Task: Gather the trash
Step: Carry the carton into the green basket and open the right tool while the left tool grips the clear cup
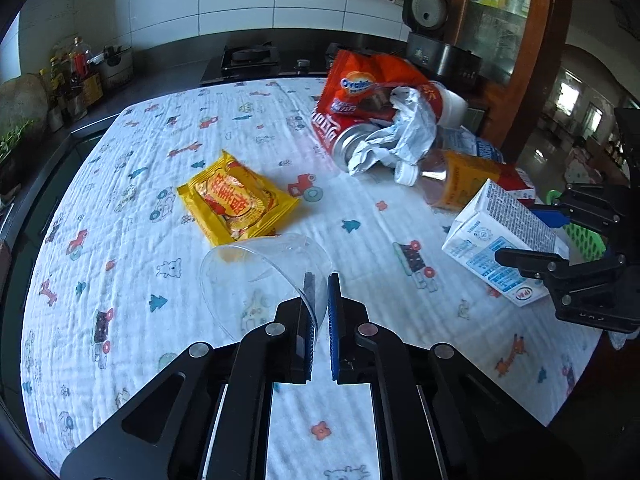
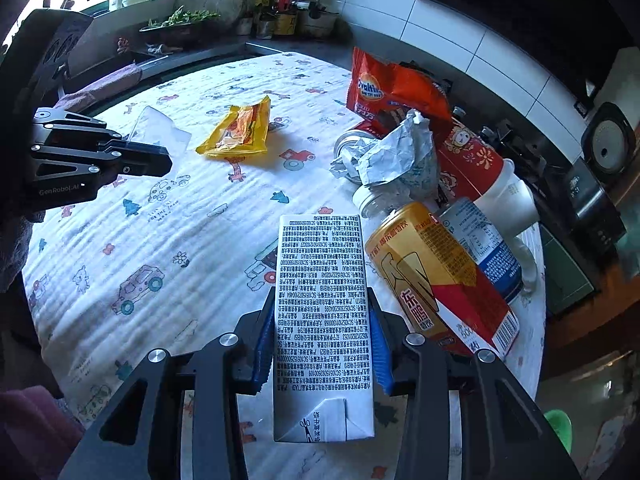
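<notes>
Clear plastic, a cup lying on its side, has its rim pinched between the left tongs, which are clamped on it above the table. The right tongs grip a white milk carton by its sides. A yellow snack wrapper lies just beyond the cup, and more trash is piled ahead and to the right of the carton.

A round desk wears a white cloth printed with small cars and animals. Behind it runs a dark counter with a gas hob, under white wall tiles. A wooden cabinet with glass doors stands right; daylight falls on a glossy floor beyond.
</notes>
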`<state>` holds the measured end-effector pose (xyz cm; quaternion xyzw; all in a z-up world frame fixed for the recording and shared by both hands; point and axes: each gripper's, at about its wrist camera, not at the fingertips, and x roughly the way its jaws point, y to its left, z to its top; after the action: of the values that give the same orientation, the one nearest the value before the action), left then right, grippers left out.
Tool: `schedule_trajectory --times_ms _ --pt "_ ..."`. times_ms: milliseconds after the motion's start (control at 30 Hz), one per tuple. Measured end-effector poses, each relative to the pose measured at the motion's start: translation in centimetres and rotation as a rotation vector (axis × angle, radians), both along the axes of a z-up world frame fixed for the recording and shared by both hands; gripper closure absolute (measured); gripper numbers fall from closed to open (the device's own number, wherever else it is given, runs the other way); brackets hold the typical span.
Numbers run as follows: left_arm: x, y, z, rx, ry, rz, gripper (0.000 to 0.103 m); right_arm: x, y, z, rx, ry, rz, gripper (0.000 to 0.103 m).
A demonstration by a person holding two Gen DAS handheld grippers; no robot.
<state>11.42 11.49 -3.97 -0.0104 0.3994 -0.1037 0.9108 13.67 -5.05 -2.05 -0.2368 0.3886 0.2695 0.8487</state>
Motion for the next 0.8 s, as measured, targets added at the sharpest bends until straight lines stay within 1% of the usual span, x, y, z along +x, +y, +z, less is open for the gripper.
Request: schedule_trajectory --times_ms 100,233,367,500,633,700,800 --pt "-0.6 -1.8 0.9 -0.022 -0.026 -0.045 0.098 -1.1 -1.6 0.9 0.014 -0.021 -0.045 0.064" --pt "-0.8 -5.3 2.1 -0.049 -0.051 -0.127 0.098 -2.1 -5.6 2.3 0.039 -0.050 -0.152 0.064" --pt "-0.7 -10.0 3.0 -0.056 -0.073 -0.222 0.098 -2.7 -10.9 3.3 0.051 -0.081 -0.297 0.064" --pt "-0.3 -15.2 3.8 -0.067 -0.087 -0.321 0.098 -2.9 -17.7 3.5 0.052 -0.094 -0.461 0.064" --pt "0.5 -20.2 4.3 -0.085 -0.079 -0.411 0.098 -2.5 -24.7 2.4 0.024 -0.089 -0.630 0.064" --pt "1.1 -22.5 4.3 -0.087 -0.073 -0.442 0.098 -2.0 -28.1 1.5 0.014 -0.066 -0.705 0.064" --pt "1.5 -25.3 4.3 -0.087 -0.067 -0.484 0.098 -1.1 -32.6 -1.2 0.004 -0.007 -0.808 0.064"
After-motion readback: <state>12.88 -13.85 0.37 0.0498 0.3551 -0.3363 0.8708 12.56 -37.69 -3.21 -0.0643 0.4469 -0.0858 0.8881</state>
